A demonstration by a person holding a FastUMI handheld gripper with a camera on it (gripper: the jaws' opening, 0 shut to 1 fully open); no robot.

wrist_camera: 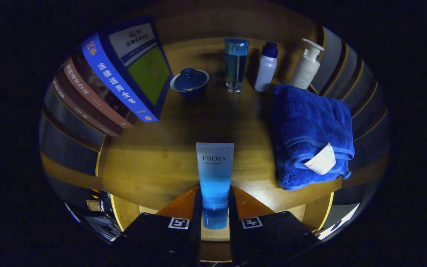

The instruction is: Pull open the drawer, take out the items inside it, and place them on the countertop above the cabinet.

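The gripper (215, 207) is clamped on the blue lower end of the tube (214, 174), both fingers pressing its sides. The tube stands upright between them above the countertop (154, 159), towel (310, 129) beside it.

Dim, bluish light — sharp centre, fisheye-warped edges.
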